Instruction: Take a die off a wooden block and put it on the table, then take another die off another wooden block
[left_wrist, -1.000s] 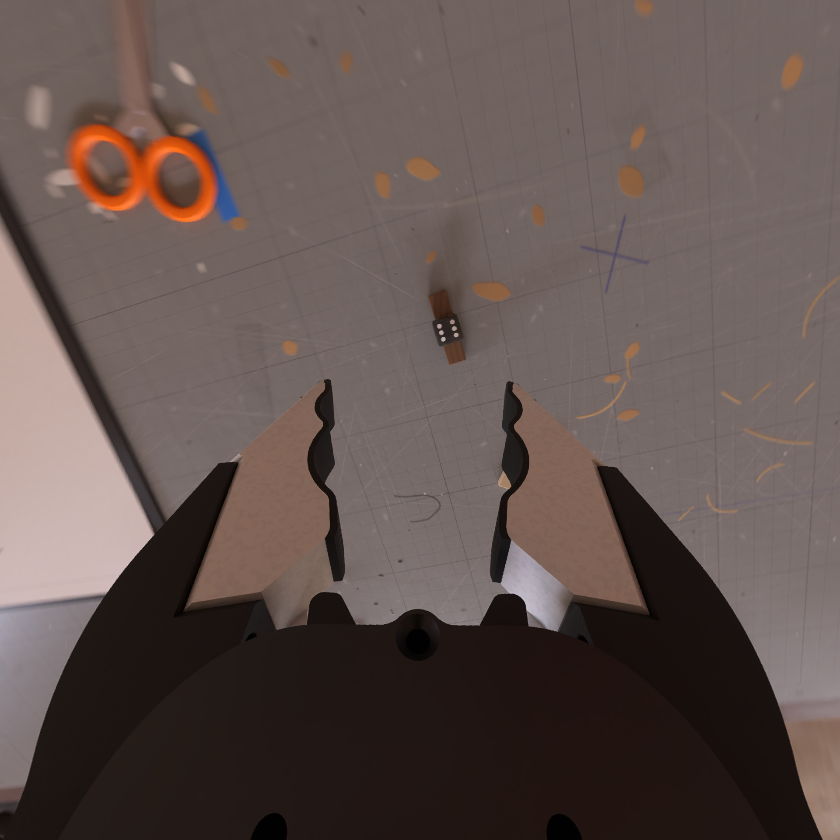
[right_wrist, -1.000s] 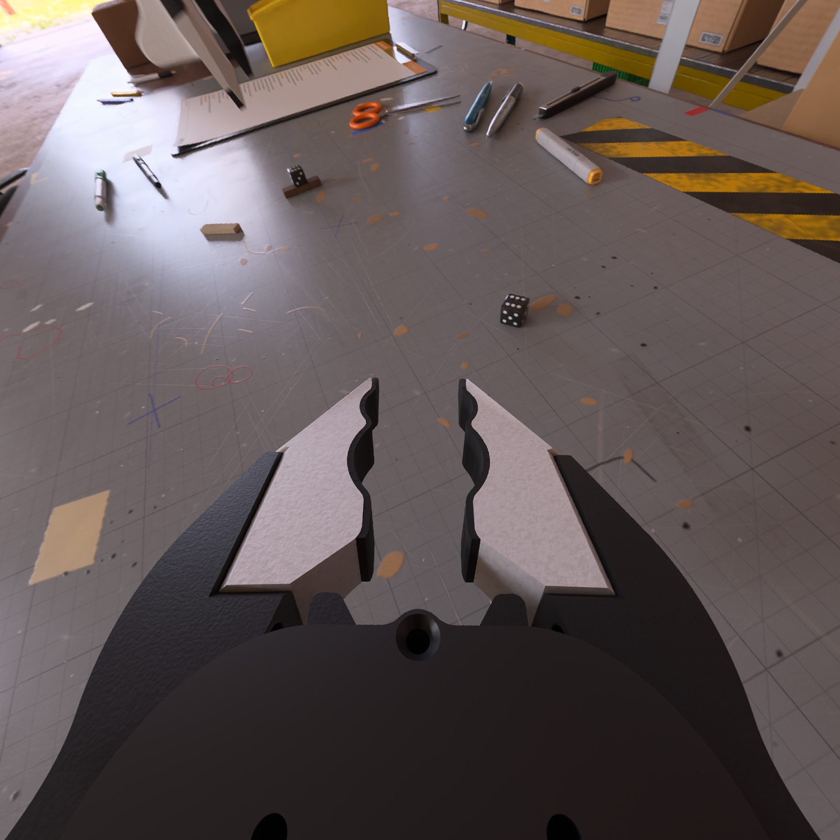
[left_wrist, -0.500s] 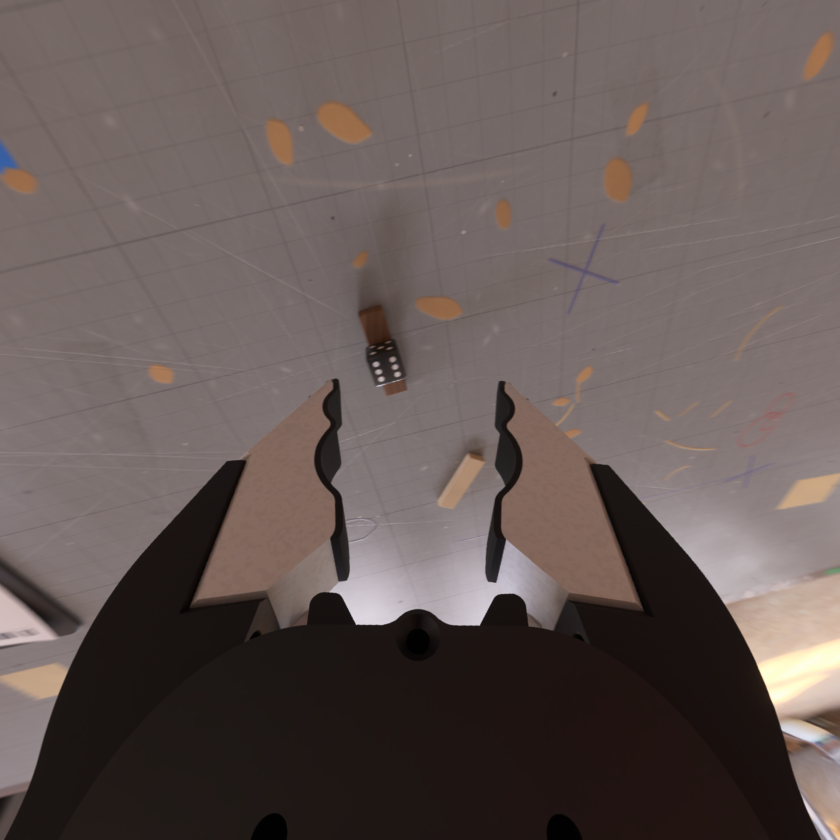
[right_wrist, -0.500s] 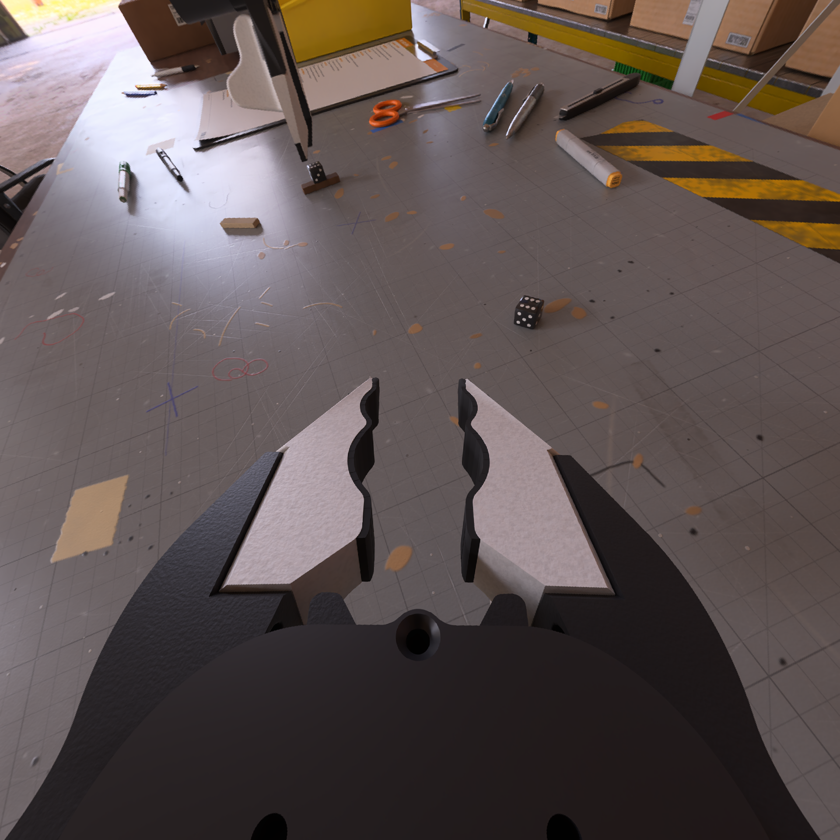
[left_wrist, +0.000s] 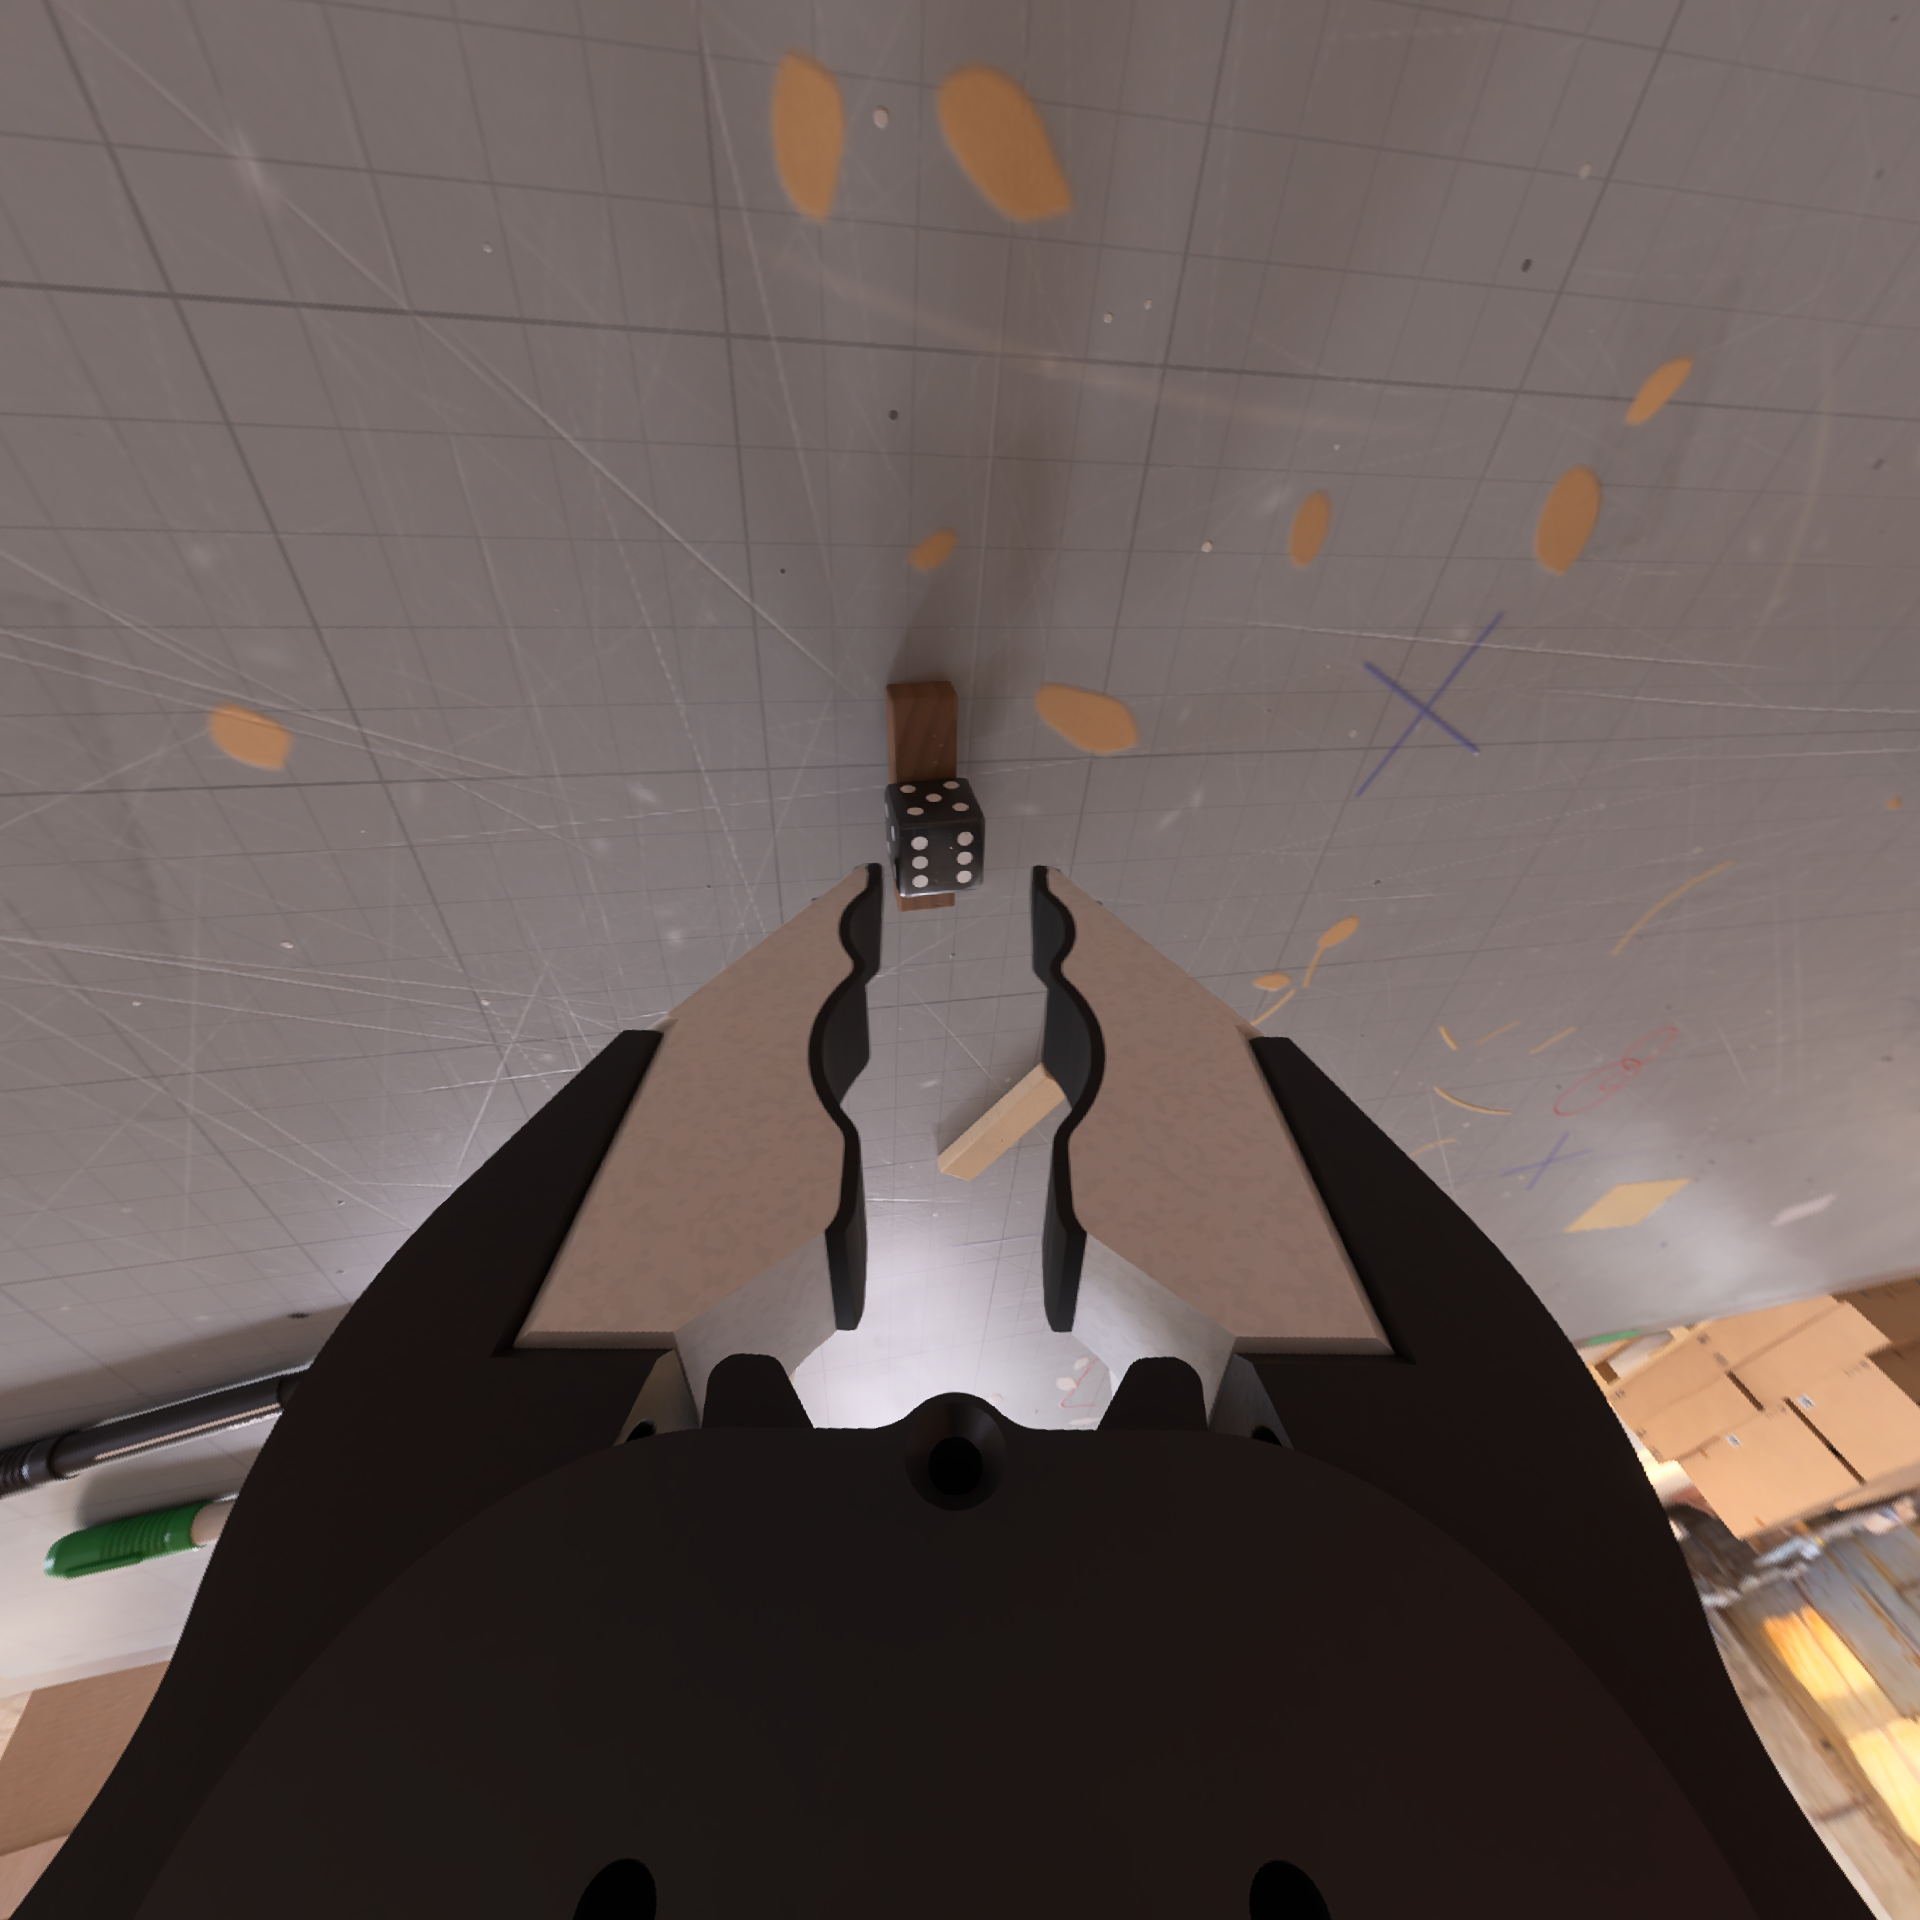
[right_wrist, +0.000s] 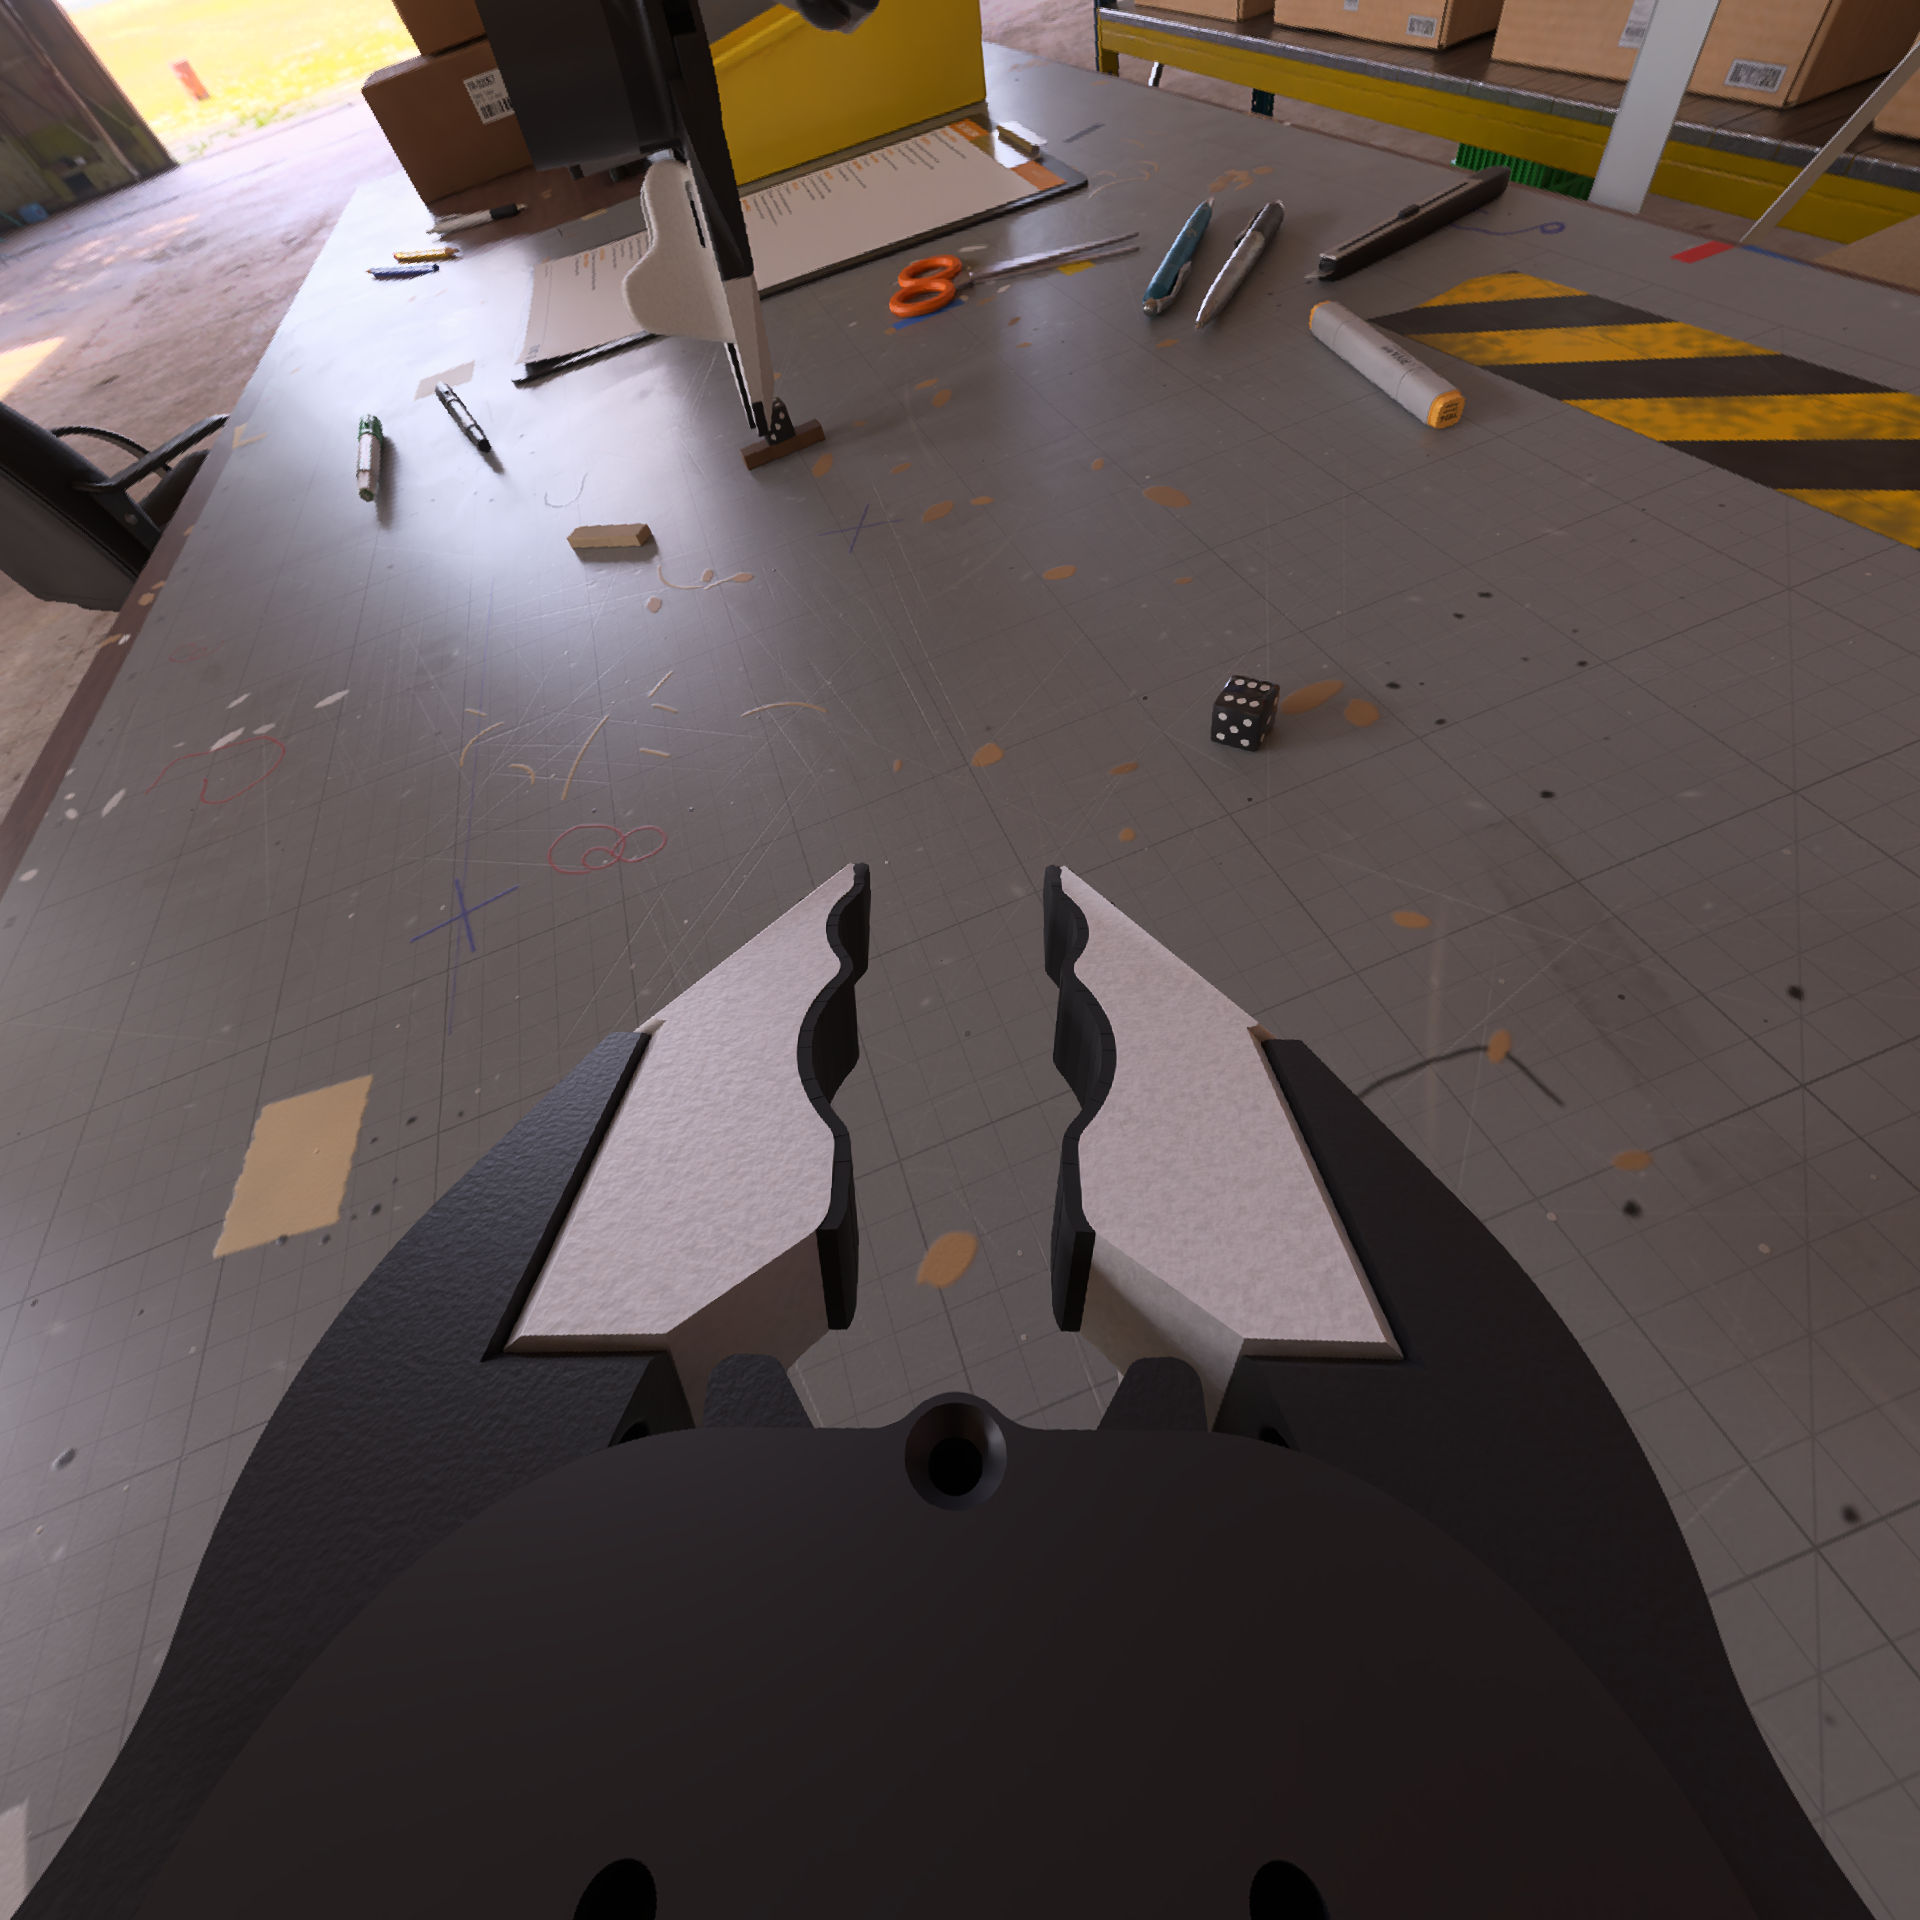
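Note:
A black die (left_wrist: 933, 835) sits on a dark wooden block (left_wrist: 921, 727); both also show far off in the right wrist view, the die (right_wrist: 774, 419) on the block (right_wrist: 784, 445). My left gripper (left_wrist: 954, 878) is open, its fingertips just short of that die on either side; in the right wrist view it stands (right_wrist: 764, 416) over the die. A pale wooden block (left_wrist: 1006, 1124) lies bare below the left fingers, also seen in the right wrist view (right_wrist: 611, 537). A second black die (right_wrist: 1243, 713) rests on the mat. My right gripper (right_wrist: 954, 883) is open and empty above the mat.
Far side of the grey cutting mat (right_wrist: 1039, 644): orange scissors (right_wrist: 925, 285), pens (right_wrist: 1179, 255), a marker (right_wrist: 1382, 362), a clipboard (right_wrist: 883, 187), a yellow bin (right_wrist: 862, 83). Pens (right_wrist: 366, 455) lie at left. Hazard stripes (right_wrist: 1683, 395) mark the right. A green pen (left_wrist: 135, 1538) lies near the left gripper.
My left gripper has come down and closed in on the die on the dark block, and its jaws have narrowed. The right gripper has shifted slightly; its jaws look a little wider.

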